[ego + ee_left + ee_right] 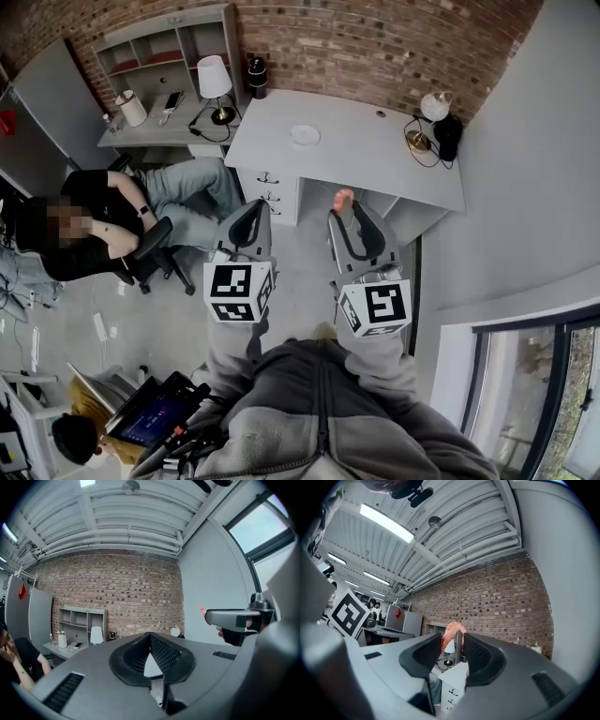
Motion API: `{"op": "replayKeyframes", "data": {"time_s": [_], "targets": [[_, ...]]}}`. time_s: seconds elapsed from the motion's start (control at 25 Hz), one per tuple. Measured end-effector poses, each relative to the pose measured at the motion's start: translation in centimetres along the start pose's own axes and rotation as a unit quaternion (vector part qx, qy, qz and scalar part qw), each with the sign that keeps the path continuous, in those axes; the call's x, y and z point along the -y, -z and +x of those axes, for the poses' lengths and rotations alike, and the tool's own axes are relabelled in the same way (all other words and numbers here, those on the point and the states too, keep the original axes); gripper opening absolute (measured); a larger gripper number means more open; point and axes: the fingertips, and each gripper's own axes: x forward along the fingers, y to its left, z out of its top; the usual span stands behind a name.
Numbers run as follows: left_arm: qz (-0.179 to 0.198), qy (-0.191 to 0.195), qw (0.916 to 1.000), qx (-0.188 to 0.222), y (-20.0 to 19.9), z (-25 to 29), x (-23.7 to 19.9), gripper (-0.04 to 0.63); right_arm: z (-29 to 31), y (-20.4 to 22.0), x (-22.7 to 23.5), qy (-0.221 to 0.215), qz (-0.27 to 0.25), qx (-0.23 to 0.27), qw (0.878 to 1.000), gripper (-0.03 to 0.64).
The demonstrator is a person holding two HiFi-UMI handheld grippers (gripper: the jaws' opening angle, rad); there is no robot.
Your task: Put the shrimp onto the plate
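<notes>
A pink shrimp (pixel 343 197) sticks up from the tips of my right gripper (pixel 345 210), which is shut on it and held in the air in front of the white desk (pixel 375 164). In the right gripper view the shrimp (pixel 452 632) is pinched between the two dark pads. A small round white plate (pixel 305 134) lies on the desk's far middle, well ahead of both grippers. My left gripper (pixel 250 208) hangs beside the right one, its jaws together with nothing in them. The left gripper view shows its tips (pixel 150 637) meeting, and the right gripper (pixel 234 618) off to the side.
A white-shaded lamp (pixel 214 80) and a dark cylinder (pixel 257 77) stand at the desk's far left corner. Another lamp (pixel 434 108) with cables sits at the far right. A seated person (pixel 112 220) on a chair is to the left. A laptop (pixel 155 412) lies at the lower left.
</notes>
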Motion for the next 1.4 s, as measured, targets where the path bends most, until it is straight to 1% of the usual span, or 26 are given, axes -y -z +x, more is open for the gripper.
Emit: {"op": "replayKeyframes", "data": {"time_s": [0.24,0.44,0.64,0.88,1.24,1.4], "targets": [[-0.005,0.004,1.0000,-0.006,0.4,0.9,-0.6,0.005,0.8,0.2,0.1,0.003,-0.003,-0.004,1.000,0.146],[0.004,0.013,0.9999,-0.009,0.6,2.8,-0.1,0.005,1.9,1.1,2.0,0.009,0.004,-0.003,1.000,0.146],[0.009,-0.007,0.9999,-0.009,0.6,5.7,-1.6,0.005,4.7,2.0,4.0,0.000,0.010,0.002,1.000,0.146],[0.026,-0.013,0.9995,-0.013,0.1,9.9,-2.6,0.005,8.7,3.1,7.1,-0.001,0.025,0.001,1.000,0.146],[0.017,-0.012,0.9991,-0.036,1.5,18.0,-3.4,0.005,14.4,5.5,12.2,-0.002,0.038,-0.015,0.999,0.146],[0.021,-0.007,0.9991,-0.038,0.8,22.1,-3.3,0.005,17.2,6.1,15.0,-0.003,0.044,-0.020,0.999,0.146]]}}
